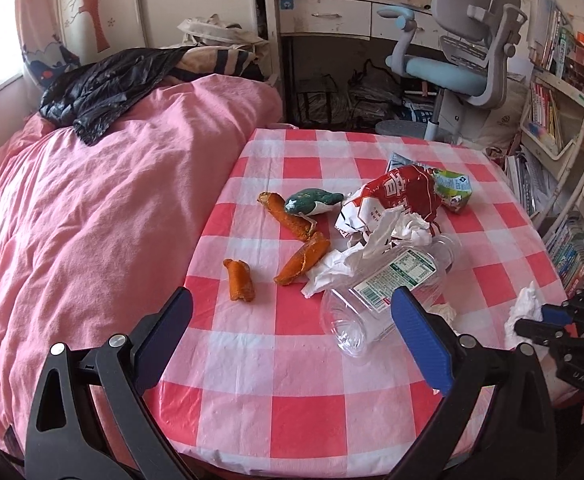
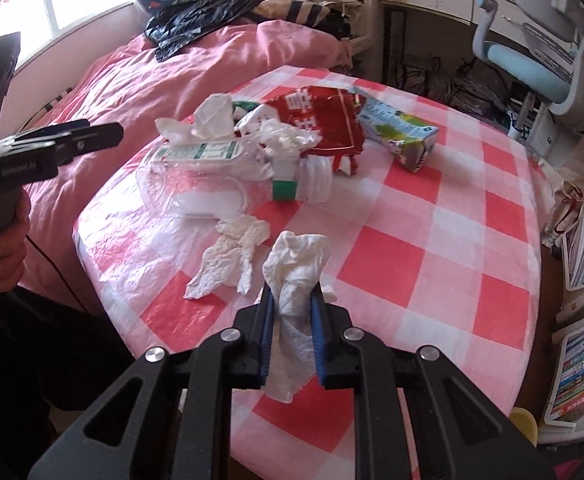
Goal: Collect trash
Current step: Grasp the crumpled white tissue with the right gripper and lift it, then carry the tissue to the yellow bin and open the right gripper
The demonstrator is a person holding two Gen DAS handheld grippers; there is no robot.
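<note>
My right gripper [image 2: 292, 292] is shut on a crumpled white tissue [image 2: 298, 264] just above the checked tablecloth [image 2: 432, 260]; the left wrist view shows that tissue [image 1: 526, 312] at its right edge. A second tissue [image 2: 232, 256] lies beside it. My left gripper [image 1: 292, 296] is open over the table's near side, with the base of a clear plastic bottle [image 1: 376, 292] lying on its side just inside the right finger. Farther back lie orange peel pieces [image 1: 240, 280], a green-white wrapper [image 1: 312, 202], a red snack bag [image 1: 396, 200], a green carton [image 1: 452, 188] and more tissues [image 1: 372, 248].
A bed with a pink quilt [image 1: 92, 220] borders the table on the left, with a black plastic bag [image 1: 100, 88] lying on it. Behind the table stand a desk [image 1: 324, 16] and a grey-blue chair [image 1: 452, 64]. Bookshelves [image 1: 552, 120] fill the right side.
</note>
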